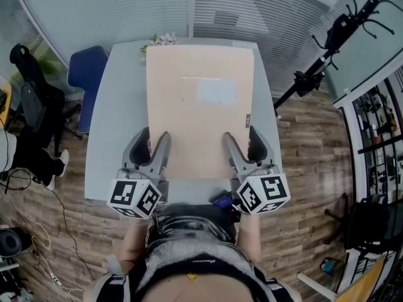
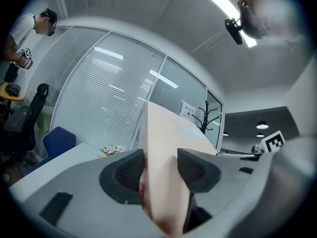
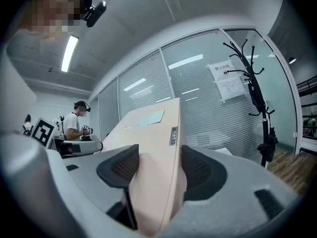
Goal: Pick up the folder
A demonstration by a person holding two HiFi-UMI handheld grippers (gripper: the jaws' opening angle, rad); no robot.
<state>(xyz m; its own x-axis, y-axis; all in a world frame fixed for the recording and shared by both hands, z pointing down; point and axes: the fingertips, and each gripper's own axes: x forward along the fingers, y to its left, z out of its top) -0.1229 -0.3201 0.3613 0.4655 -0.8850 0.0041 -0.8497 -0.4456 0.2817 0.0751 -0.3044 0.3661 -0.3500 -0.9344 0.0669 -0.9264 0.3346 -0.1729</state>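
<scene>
Above the bench [image 1: 119,106], your left hand-held gripper [image 1: 154,138] and right hand-held gripper [image 1: 242,138] pinch the folder [image 1: 200,112], hiding its near corners.

Matt beige card folder [image 1: 200,118]; smooth grey table top [image 1: 116,137]; wood-grain plank floor [image 1: 315,162].

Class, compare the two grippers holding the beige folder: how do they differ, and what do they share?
The left gripper clamps the folder's left near edge; the right gripper clamps its right near edge, beside a small dark label. The left gripper's marker cube bears a different pattern from the right gripper's. Both are shut on the folder.
</scene>
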